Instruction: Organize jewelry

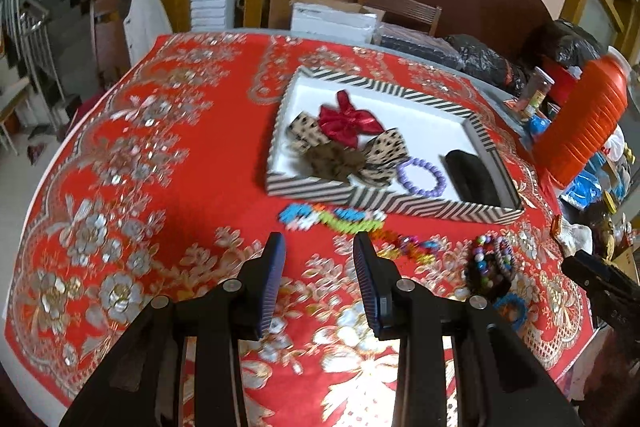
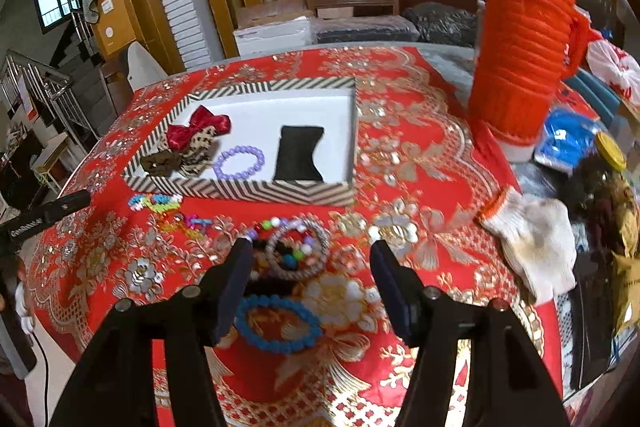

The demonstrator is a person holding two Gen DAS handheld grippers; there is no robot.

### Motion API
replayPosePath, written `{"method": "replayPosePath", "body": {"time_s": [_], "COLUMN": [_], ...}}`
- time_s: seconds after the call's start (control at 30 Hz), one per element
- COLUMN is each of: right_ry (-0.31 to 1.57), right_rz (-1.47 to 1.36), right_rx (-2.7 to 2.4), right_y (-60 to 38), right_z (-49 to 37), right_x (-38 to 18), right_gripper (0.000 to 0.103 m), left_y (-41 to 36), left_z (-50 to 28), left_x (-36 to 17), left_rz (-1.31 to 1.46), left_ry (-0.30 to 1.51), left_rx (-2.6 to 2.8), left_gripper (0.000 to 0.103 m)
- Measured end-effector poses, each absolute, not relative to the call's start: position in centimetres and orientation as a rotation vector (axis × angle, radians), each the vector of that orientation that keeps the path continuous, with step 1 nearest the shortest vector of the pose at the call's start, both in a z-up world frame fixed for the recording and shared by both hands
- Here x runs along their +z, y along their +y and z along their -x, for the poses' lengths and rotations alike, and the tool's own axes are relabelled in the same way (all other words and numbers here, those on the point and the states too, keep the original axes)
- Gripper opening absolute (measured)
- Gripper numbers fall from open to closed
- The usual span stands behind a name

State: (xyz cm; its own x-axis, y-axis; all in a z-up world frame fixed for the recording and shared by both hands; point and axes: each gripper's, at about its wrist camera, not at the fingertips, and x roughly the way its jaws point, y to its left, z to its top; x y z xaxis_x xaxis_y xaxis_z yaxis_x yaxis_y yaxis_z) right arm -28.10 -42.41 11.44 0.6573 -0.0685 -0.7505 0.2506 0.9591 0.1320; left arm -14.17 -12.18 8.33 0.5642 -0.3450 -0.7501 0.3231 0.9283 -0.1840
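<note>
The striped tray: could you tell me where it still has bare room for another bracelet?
The striped tray has bare white floor along its far side, behind the purple bracelet and the black pouch. Its near left corner is crowded with the red bow and spotted bows.

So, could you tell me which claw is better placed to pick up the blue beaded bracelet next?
The right claw: its open jaws frame the blue beaded bracelet just below. The left claw faces bare cloth.
</note>
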Motion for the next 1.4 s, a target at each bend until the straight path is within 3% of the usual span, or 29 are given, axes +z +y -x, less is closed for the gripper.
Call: {"method": "replayPosePath", "body": {"time_s": [0.37, 0.5, 0.67, 1.0, 1.17, 1.23, 1.27, 1.33, 1.4], "right_ry": [0.883, 0.916, 0.935, 0.975, 0.966, 0.963, 0.955, 0.935, 0.918], "right_rz": [-0.267, -0.255, -0.23, -0.159, -0.143, -0.158, -0.172, -0.2, -0.222], "right_rx": [-0.172, -0.163, -0.142, -0.121, -0.109, -0.096, -0.09, -0.084, -0.076], "right_y": [-43.9, -44.3, -44.6, -44.5, -44.4, -44.5, -44.5, -44.7, -44.8], "right_z": [27.6, 26.6, 24.6, 21.9, 21.4, 21.4, 21.5, 21.9, 22.5], "right_x": [8.3, 7.1, 6.1, 4.1, 4.0, 4.1, 4.3, 4.9, 5.6], "right_gripper": [0.064, 0.048, 0.039, 0.034, 0.008, 0.007, 0.007, 0.007, 0.007], "left_y": [-11.6, -11.9, -11.9, -13.4, -14.3, -14.4, -14.4, -14.2, -13.7], "left_z": [12.5, 11.2, 9.4, 6.6, 5.8, 5.8, 5.8, 5.8, 5.9], "left_x": [5.3, 4.7, 3.8, 2.1, 1.7, 1.6, 1.6, 1.5, 1.7], "left_rz": [0.076, 0.097, 0.128, 0.067, 0.023, 0.02, 0.023, 0.044, 0.082], "left_ry": [0.987, 1.005, 1.024, 1.038, 1.021, 1.006, 0.997, 1.007, 1.009], "left_rx": [-0.418, -0.417, -0.436, -0.504, -0.499, -0.504, -0.506, -0.52, -0.539], "left_gripper": [0.025, 0.025, 0.025, 0.029, 0.032, 0.031, 0.029, 0.005, 0.003]}}
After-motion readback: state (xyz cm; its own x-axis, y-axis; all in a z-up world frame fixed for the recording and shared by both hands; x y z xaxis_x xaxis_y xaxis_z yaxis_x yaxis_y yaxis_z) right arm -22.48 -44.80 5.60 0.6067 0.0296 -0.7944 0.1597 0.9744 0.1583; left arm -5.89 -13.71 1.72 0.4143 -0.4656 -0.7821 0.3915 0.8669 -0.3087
